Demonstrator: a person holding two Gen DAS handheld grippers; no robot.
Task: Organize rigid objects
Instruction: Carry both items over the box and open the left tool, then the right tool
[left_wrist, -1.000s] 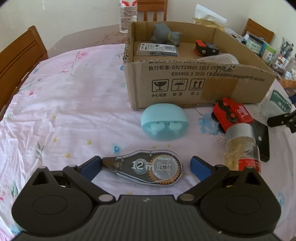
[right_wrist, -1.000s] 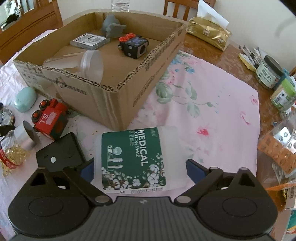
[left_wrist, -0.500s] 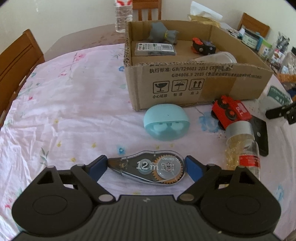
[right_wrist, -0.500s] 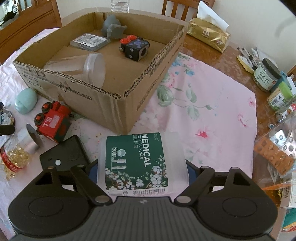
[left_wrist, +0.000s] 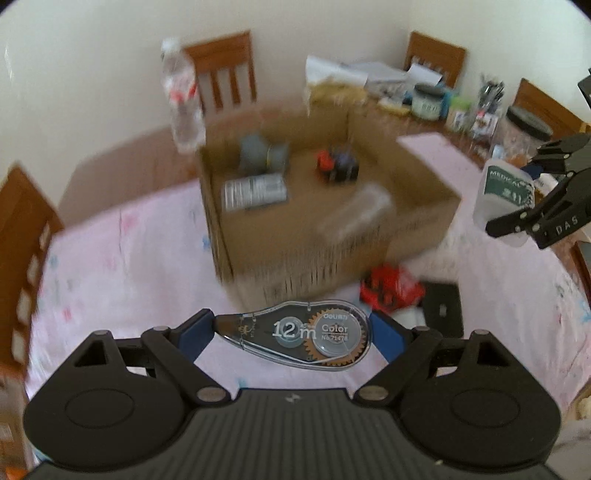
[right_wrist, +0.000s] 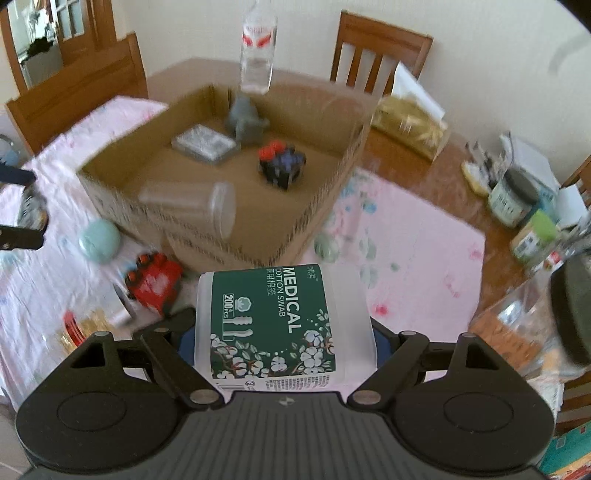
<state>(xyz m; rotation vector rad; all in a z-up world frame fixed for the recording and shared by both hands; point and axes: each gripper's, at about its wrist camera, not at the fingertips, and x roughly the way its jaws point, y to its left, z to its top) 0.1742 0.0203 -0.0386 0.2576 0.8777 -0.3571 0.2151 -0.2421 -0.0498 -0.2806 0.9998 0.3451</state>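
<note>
My left gripper (left_wrist: 293, 328) is shut on a clear correction tape dispenser (left_wrist: 295, 338), pinched end to end between the blue pads and held above the tablecloth. Its view is blurred. My right gripper (right_wrist: 282, 332) is shut on a white cotton swab box with a green label (right_wrist: 273, 314), also off the table. In the left wrist view that gripper (left_wrist: 535, 206) and the swab box (left_wrist: 506, 188) hang at the right. The open cardboard box (left_wrist: 332, 236) (right_wrist: 229, 236) lies ahead of both, below them. It holds a grey figure, a card pack, a black cube and a clear cup.
A red toy train (right_wrist: 155, 280), a mint case (right_wrist: 99, 242), a jar of gold beads (right_wrist: 85, 325) and a flat black device (left_wrist: 441, 310) lie in front of the box. A water bottle (right_wrist: 258, 44) stands behind it. Jars and packets crowd the table's right side (right_wrist: 517, 199). Wooden chairs surround the table.
Both grippers closed on their objects, the tape dispenser and the swab box, and then rose with them off the table. The cardboard box now sits lower in both views.
</note>
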